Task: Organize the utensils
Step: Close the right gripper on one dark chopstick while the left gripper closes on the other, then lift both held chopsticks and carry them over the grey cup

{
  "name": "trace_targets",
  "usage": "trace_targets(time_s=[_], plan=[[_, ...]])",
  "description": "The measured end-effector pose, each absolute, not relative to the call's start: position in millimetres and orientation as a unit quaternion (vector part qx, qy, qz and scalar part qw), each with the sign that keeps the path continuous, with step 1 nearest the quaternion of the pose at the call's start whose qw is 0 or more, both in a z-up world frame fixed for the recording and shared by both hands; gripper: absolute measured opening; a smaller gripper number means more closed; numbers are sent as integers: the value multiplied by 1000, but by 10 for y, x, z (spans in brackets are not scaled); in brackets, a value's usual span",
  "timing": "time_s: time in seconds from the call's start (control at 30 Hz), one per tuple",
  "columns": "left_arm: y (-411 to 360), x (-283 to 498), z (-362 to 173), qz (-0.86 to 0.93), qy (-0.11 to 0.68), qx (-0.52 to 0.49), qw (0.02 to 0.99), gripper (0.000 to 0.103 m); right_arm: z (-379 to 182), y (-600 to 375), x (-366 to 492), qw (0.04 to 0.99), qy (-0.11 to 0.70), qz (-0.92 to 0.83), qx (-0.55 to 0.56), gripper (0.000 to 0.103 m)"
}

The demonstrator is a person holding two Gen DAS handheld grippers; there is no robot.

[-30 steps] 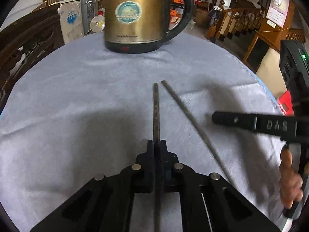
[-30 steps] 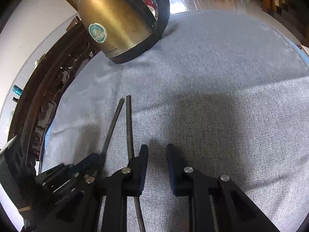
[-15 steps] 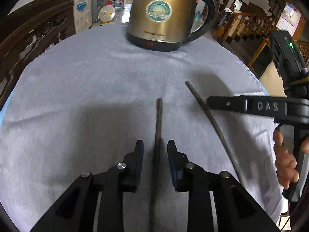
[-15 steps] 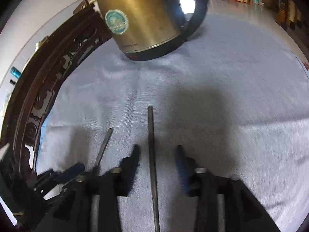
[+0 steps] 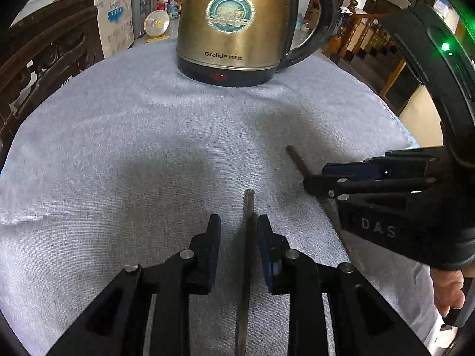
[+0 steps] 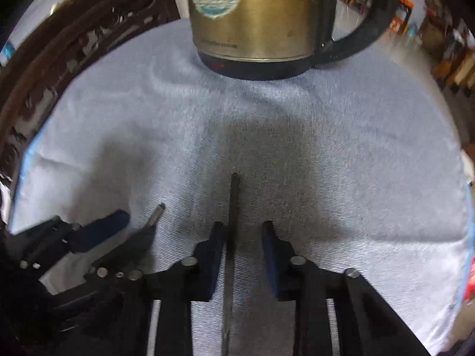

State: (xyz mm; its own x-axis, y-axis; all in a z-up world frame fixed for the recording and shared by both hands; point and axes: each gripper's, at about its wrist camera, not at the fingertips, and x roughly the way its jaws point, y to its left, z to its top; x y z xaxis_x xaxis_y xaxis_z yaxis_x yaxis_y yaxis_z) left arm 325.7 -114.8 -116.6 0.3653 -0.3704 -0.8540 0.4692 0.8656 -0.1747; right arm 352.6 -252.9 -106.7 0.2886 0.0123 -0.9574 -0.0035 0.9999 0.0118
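Observation:
Two dark chopsticks lie on the grey cloth. In the left wrist view one chopstick lies between the fingers of my open left gripper, close to the right finger. The other chopstick runs under my right gripper, seen at the right. In the right wrist view that second chopstick lies between the fingers of my open right gripper, near its left finger. The first chopstick's tip and my left gripper show at the lower left.
A brass-coloured electric kettle with a black handle stands at the far side of the round table; it also shows in the right wrist view. A carved dark wooden chair back borders the left edge.
My left gripper opened and let its chopstick down on the cloth. Both grippers moved forward toward the kettle, and my right gripper swung over so the second chopstick lies between its fingers.

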Motion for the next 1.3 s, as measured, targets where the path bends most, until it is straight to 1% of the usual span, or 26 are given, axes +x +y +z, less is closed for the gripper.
trace_targets(time_s=[0.03, 0.1, 0.2, 0.3, 0.47, 0.5, 0.6, 0.7, 0.8, 1.07, 1.3], plan=[[-1147, 3249, -1166, -254, 502, 48, 825, 25, -1064, -2522, 3516, 802, 597, 8, 4, 9], [-1120, 3238, -1161, -255, 506, 38, 823, 25, -1060, -2553, 3485, 803, 595, 7, 17, 7], [-1106, 3249, -1170, -260, 510, 28, 820, 26, -1053, -2597, 3410, 810, 586, 8, 30, 7], [-1108, 3245, -1171, -269, 509, 22, 817, 33, -1038, -2730, 3296, 816, 575, -4, 60, 7], [-1212, 3208, -1189, -270, 487, 54, 829, 33, -968, -3093, 3040, 831, 538, 1, 141, 7], [-1235, 3207, -1193, -268, 483, 61, 831, 32, -954, -3128, 2996, 832, 533, 2, 151, 7], [-1227, 3223, -1211, -259, 475, 72, 838, 5, -900, -3300, 2814, 839, 507, 11, 195, 7], [-1090, 3237, -1197, -252, 478, 40, 840, 5, -830, -3373, 2683, 844, 490, 7, 220, 7], [-935, 3170, -1124, -240, 461, 31, 854, 5, -717, -3468, 2504, 852, 465, 6, 240, 7], [-355, 2694, -619, -216, 400, -6, 891, 5, -377, -3538, 1762, 873, 411, -1, 262, 7], [108, 1973, -53, -202, 325, -18, 924, 5, -75, -3392, 1012, 888, 391, -6, 243, 7]])
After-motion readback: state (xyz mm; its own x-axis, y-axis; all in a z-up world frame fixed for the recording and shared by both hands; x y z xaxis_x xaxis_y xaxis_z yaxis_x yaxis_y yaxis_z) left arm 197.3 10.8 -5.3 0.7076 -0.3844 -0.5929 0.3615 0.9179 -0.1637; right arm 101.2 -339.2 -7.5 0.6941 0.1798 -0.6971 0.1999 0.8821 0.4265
